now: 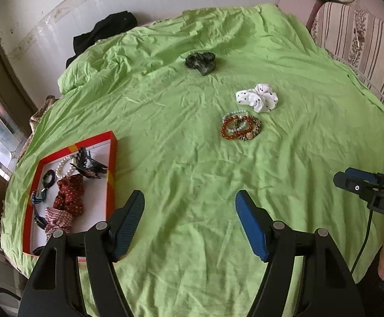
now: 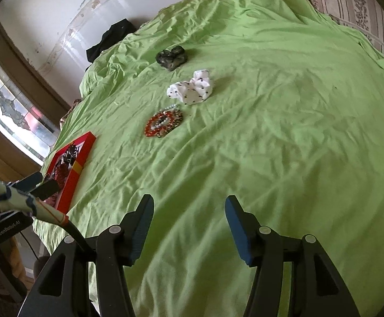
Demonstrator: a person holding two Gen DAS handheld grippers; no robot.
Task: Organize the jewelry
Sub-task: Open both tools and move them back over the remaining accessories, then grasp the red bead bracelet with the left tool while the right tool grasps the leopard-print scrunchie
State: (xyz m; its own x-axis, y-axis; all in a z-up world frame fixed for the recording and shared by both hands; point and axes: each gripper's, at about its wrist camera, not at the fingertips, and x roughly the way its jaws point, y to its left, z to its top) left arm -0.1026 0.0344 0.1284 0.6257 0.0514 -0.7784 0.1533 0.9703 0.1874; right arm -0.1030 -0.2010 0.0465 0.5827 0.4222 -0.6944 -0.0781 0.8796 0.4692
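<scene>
Both claws, left claw and right claw, hang spread and empty over the green bed sheet, the tangled bracelets lying farther off (a careless pinch might lift several, or snag the sheet) and the red tray sitting at the left.

We see a bed under a wrinkled green sheet. On it: a red tray at nine o'clock, beaded bracelets centrally, a white dotted scrunchie at one o'clock beside them, a dark scrunchie at twelve.
</scene>
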